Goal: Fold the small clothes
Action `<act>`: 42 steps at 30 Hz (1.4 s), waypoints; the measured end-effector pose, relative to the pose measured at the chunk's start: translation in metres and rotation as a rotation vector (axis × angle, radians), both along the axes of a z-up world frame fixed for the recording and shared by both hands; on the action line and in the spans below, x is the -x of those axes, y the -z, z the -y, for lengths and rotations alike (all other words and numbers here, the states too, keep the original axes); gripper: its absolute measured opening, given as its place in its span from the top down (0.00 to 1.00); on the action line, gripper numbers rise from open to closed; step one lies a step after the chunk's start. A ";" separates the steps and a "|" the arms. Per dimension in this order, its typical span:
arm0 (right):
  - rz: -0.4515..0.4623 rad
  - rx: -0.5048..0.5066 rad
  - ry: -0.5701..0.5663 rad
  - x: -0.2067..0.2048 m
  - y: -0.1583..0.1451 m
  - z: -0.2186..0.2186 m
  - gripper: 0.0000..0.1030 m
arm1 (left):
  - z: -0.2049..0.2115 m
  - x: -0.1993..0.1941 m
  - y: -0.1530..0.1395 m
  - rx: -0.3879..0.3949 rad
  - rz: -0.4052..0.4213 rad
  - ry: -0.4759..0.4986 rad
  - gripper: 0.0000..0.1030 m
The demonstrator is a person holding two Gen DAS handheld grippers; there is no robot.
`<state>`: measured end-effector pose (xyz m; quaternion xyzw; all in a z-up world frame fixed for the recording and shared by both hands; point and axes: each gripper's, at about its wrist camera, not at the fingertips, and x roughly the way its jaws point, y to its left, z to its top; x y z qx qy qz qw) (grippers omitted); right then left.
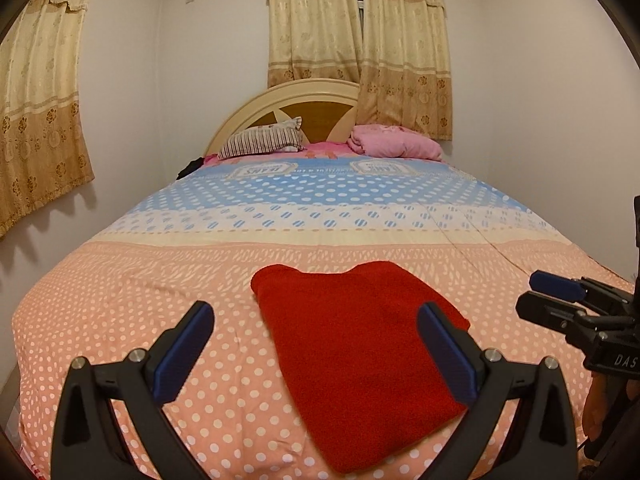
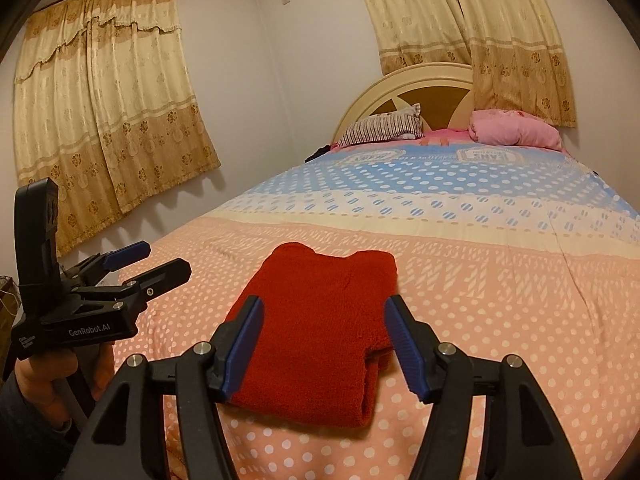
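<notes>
A red garment (image 2: pixel 316 340) lies folded on the polka-dot bed (image 2: pixel 500 320), near its foot. Both the left gripper (image 1: pixel 316 344) and right gripper (image 2: pixel 322 340) hover with jaws spread, holding nothing. The fold looks nearly complete; any last fold calls for pinching an edge.

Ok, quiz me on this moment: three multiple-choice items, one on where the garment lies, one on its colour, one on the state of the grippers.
1. Where does the folded garment lie?
A. on the peach dotted end of the bedspread
B. on the striped pillow
C. on the floor

2. What colour is the garment?
A. blue
B. red
C. white

3. How do the left gripper and right gripper stand?
A. both shut on cloth
B. one open, one shut
C. both open, holding nothing

Answers: 1 A, it rests flat on the peach part, far from the pillows. 2 B, plain red all over. 3 C, each wrist view shows fingers spread with nothing between them.
</notes>
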<state>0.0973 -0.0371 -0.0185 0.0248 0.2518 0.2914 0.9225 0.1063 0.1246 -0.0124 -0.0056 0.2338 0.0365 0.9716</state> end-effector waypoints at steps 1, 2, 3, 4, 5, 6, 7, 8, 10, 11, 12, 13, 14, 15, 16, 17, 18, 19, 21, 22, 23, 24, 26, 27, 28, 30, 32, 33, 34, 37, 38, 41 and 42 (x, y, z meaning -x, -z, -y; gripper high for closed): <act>0.001 0.000 0.002 0.000 0.000 0.000 0.38 | -0.001 -0.001 0.000 0.001 0.000 -0.001 0.00; 0.001 0.000 0.005 0.000 0.000 0.000 0.38 | 0.000 0.000 0.001 0.001 0.000 0.000 0.00; 0.002 0.001 0.006 0.000 0.000 0.000 0.38 | 0.000 0.001 0.001 0.001 -0.001 -0.002 0.00; 0.000 0.001 0.006 -0.001 0.001 0.000 0.38 | -0.001 0.001 0.001 0.002 -0.001 -0.002 0.00; -0.002 0.002 0.006 -0.001 0.001 0.000 0.38 | -0.001 0.002 0.001 0.003 0.000 -0.003 0.00; -0.005 0.001 0.006 -0.001 0.001 0.000 0.38 | -0.002 0.002 0.001 0.004 -0.001 -0.004 0.00; -0.006 0.000 0.006 -0.001 0.001 0.000 0.38 | -0.002 0.003 0.001 0.005 -0.001 -0.004 0.00; -0.007 -0.002 0.006 -0.001 0.001 0.000 0.38 | -0.002 0.003 0.001 0.004 -0.001 -0.004 0.00; -0.008 -0.005 0.005 -0.001 0.000 0.001 0.38 | -0.002 0.003 0.001 0.002 0.001 -0.005 0.00; -0.006 -0.005 0.006 -0.001 0.000 0.001 0.38 | -0.002 0.003 0.001 0.002 0.001 -0.005 0.00; -0.005 -0.005 0.007 -0.001 0.000 0.001 0.38 | -0.002 0.003 0.001 0.002 0.001 -0.005 0.00; -0.005 -0.006 0.007 -0.001 0.000 0.001 0.38 | -0.002 0.003 0.001 0.001 0.000 -0.006 0.00; -0.004 -0.008 0.008 -0.001 -0.001 0.001 0.38 | -0.002 0.003 0.001 0.002 0.000 -0.006 0.00; -0.005 -0.009 0.010 -0.001 -0.001 0.001 0.38 | -0.002 0.003 0.001 0.002 -0.001 -0.007 0.00; -0.006 -0.010 0.011 -0.002 -0.001 0.002 0.38 | -0.002 0.003 0.001 0.002 0.000 -0.006 0.00; -0.007 -0.009 0.012 -0.003 -0.001 0.002 0.38 | -0.002 0.003 0.001 0.001 0.001 -0.006 0.00; -0.009 -0.009 0.012 -0.003 -0.001 0.002 0.38 | -0.002 0.004 0.001 0.002 0.002 -0.007 0.00; -0.011 -0.010 0.013 -0.003 -0.001 0.002 0.38 | -0.002 0.003 0.001 0.002 0.002 -0.006 0.00; -0.015 -0.012 0.013 -0.004 0.000 0.002 0.38 | -0.002 0.003 0.001 0.002 0.001 -0.006 0.00; -0.015 -0.012 0.013 -0.004 0.000 0.002 0.38 | -0.002 0.003 0.001 0.002 0.001 -0.008 0.00; -0.015 -0.012 0.012 -0.004 0.000 0.002 0.38 | -0.001 0.004 0.000 0.002 0.001 -0.009 0.00; -0.015 -0.011 0.012 -0.004 0.000 0.002 0.38 | -0.002 0.003 0.001 0.002 0.000 -0.007 0.00; -0.016 -0.011 0.012 -0.004 0.000 0.002 0.38 | -0.002 0.003 0.001 0.003 0.001 -0.008 0.00; -0.018 -0.011 0.011 -0.005 0.001 0.002 0.38 | -0.002 0.003 0.001 0.003 0.001 -0.007 0.00; -0.019 -0.012 0.011 -0.004 0.001 0.002 0.38 | -0.002 0.003 0.001 0.003 0.000 -0.006 0.00; -0.024 -0.012 0.011 -0.005 0.002 0.002 0.38 | -0.002 0.003 0.001 0.001 -0.003 -0.006 0.00; -0.028 -0.013 0.012 -0.005 0.003 0.003 0.38 | -0.002 0.004 0.002 0.000 -0.004 -0.006 0.00; -0.029 -0.013 0.012 -0.005 0.003 0.003 0.38 | -0.002 0.004 0.001 0.000 -0.004 -0.005 0.00; -0.029 -0.014 0.012 -0.005 0.003 0.003 0.38 | -0.002 0.004 0.001 0.000 -0.004 -0.006 0.00; -0.029 -0.013 0.012 -0.005 0.003 0.004 0.38 | -0.002 0.004 0.002 0.000 -0.005 -0.006 0.00; -0.029 -0.014 0.012 -0.005 0.003 0.003 0.38 | -0.002 0.004 0.002 0.000 -0.005 -0.006 0.00; -0.033 -0.012 0.010 -0.005 0.003 0.003 0.38 | -0.002 0.004 0.002 0.000 -0.004 -0.006 0.00; -0.033 -0.012 0.008 -0.005 0.003 0.003 0.38 | -0.002 0.004 0.002 0.000 -0.005 -0.006 0.00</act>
